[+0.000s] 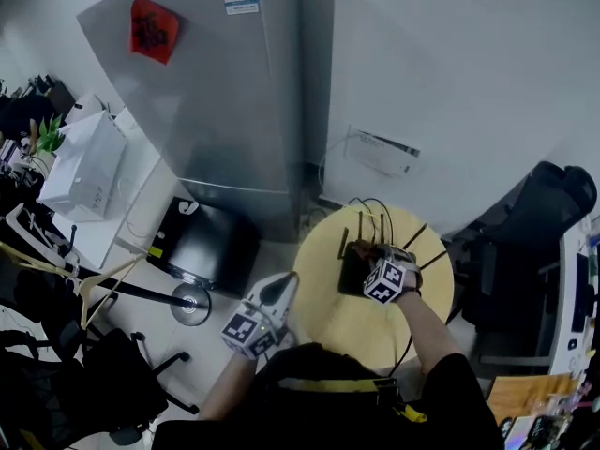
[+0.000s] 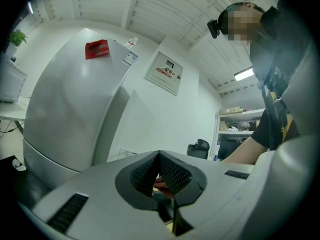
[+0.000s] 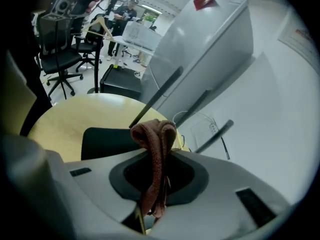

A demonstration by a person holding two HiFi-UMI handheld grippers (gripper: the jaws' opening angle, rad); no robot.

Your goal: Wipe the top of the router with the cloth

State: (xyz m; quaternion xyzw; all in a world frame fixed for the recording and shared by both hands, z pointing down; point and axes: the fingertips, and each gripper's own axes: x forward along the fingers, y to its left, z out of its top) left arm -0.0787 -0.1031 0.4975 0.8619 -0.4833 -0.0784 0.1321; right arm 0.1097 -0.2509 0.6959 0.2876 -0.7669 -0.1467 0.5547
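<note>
Right gripper view: my right tongs (image 3: pixel 152 159) are clamped on the cloth (image 3: pixel 156 134), held just over the black router (image 3: pixel 105 139) on the round surface (image 3: pixel 65 116). My left tongs (image 2: pixel 161 176) are closed, empty, by the surface's edge.

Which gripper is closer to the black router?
Right. The right hand-held gripper, gripping the cloth, is over the router; the left hand-held gripper is at the table's left edge.
</note>
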